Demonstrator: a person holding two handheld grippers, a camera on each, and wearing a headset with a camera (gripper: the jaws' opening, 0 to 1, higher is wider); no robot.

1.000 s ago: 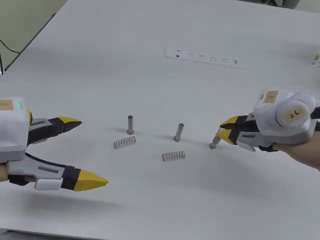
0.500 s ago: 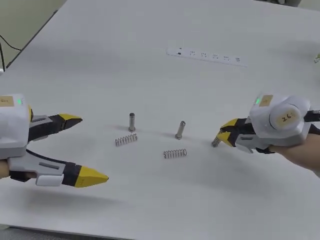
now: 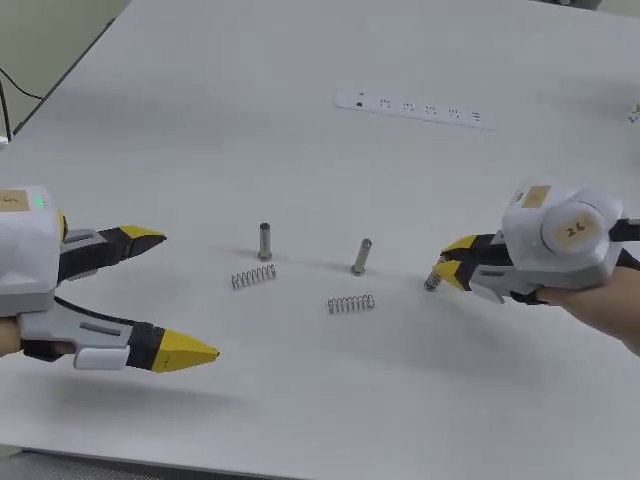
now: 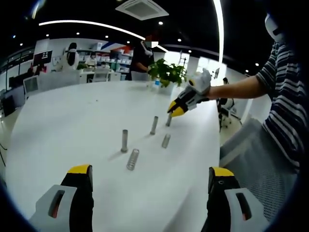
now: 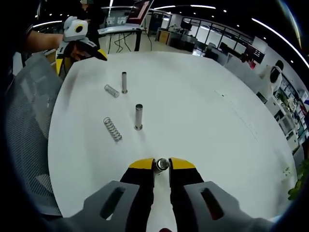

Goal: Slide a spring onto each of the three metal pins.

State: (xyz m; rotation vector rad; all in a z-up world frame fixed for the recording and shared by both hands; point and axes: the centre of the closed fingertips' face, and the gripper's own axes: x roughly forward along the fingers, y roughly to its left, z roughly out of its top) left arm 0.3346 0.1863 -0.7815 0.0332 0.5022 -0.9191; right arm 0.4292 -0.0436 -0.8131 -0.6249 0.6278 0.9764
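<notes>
Three short metal pins stand in a row on the white table: the left pin (image 3: 265,241), the middle pin (image 3: 361,256) and the right pin (image 3: 432,281). The right pin carries a spring, and my right gripper (image 3: 449,266) is shut on that spring (image 5: 156,166), with the pin top (image 5: 162,164) between the jaw tips. Two loose springs lie flat, one (image 3: 253,277) by the left pin and one (image 3: 351,303) by the middle pin. My left gripper (image 3: 170,296) hovers wide open to the left of the pins with nothing in it; its own view has the pins (image 4: 124,140) ahead.
A white power strip (image 3: 415,108) lies at the far side of the table. A person's striped sleeve (image 4: 277,92) holds the right gripper (image 4: 186,101). A grey chair (image 5: 29,121) stands beside the table's near edge. A dark cable (image 3: 15,95) hangs at the left edge.
The head view has shifted slightly. My right gripper has rolled a little while staying on the spring at the right pin. The left gripper has not moved.
</notes>
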